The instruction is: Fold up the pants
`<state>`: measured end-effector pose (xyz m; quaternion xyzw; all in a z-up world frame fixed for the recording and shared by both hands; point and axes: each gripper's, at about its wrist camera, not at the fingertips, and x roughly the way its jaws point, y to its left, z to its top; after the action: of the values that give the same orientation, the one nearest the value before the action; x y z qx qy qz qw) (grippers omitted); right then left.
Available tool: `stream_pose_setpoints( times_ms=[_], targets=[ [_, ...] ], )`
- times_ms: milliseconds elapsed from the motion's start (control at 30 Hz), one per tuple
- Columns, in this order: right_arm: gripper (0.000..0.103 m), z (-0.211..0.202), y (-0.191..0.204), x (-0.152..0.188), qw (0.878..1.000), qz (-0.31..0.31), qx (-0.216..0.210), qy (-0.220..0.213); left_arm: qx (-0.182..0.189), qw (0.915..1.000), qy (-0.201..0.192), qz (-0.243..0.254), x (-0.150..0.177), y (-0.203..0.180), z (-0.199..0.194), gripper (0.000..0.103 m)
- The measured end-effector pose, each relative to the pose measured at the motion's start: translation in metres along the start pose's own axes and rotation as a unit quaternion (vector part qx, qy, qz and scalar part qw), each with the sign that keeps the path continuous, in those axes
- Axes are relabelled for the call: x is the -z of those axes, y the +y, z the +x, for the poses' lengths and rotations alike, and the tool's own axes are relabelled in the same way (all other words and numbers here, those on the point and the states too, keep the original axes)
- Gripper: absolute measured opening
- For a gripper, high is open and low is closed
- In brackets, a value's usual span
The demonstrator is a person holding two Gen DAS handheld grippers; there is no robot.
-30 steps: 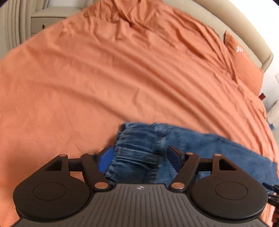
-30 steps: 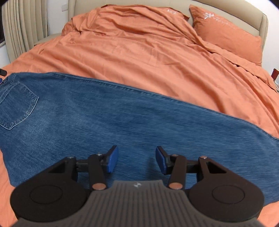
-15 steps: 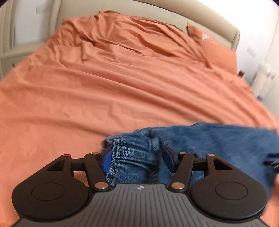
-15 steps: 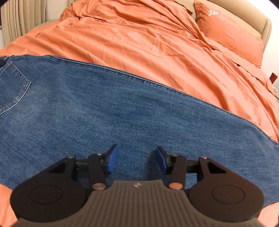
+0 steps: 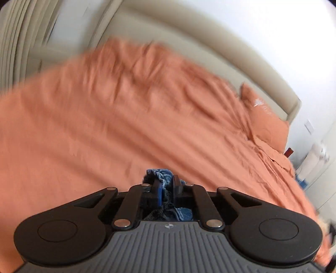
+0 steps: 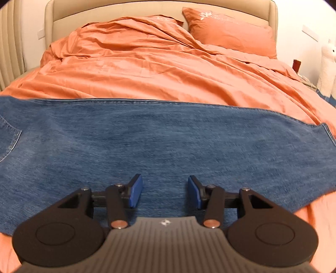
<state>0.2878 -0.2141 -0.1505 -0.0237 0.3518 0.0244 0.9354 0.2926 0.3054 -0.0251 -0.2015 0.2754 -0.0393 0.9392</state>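
Observation:
Blue denim pants [image 6: 163, 145] lie spread flat across the orange bed, a back pocket at the far left and a leg hem at the right edge. My right gripper [image 6: 164, 192] is open and empty, low over the middle of the pants. My left gripper [image 5: 167, 189] is shut on a bunched piece of the pants [image 5: 163, 175], which sticks out between the blue pads, lifted above the bed. The left wrist view is blurred by motion.
The orange duvet [image 6: 159, 69] is rumpled toward the beige headboard [image 6: 147, 9]. An orange pillow [image 6: 231, 35] lies at the back right. A white plush toy [image 6: 327, 67] stands beside the bed on the right.
My left gripper closed on the bunched waistband and lifted it off the bed, tilting upward. My right gripper stayed open and shifted along the pants; the leg hem came into view.

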Motion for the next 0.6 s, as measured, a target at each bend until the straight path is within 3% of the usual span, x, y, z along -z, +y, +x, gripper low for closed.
stream_pose_setpoints(
  times_ms=[33, 233, 467, 567, 600],
  targets=[
    [0.044, 0.0, -0.004, -0.001, 1.0, 0.007, 0.002, 0.0, -0.014, 0.9996, -0.005, 0.022, -0.003, -0.005, 0.0, 0.009],
    [0.045, 0.01, -0.014, 0.002, 1.0, 0.016, 0.007, 0.008, -0.106, 0.9895, 0.046, 0.087, 0.006, -0.004, 0.064, 0.009],
    [0.05, 0.019, -0.014, 0.004, 1.0, 0.006, 0.008, 0.012, -0.139, 0.9811, 0.099, 0.091, 0.038, 0.025, 0.101, 0.012],
    [0.053, 0.025, -0.014, 0.004, 1.0, 0.006, 0.009, 0.011, -0.153, 0.9774, 0.105, 0.101, 0.035, 0.021, 0.098, 0.024],
    [0.054, 0.027, -0.014, 0.003, 1.0, 0.006, 0.009, 0.011, -0.162, 0.9756, 0.105, 0.105, 0.032, 0.019, 0.095, 0.034]
  ],
)
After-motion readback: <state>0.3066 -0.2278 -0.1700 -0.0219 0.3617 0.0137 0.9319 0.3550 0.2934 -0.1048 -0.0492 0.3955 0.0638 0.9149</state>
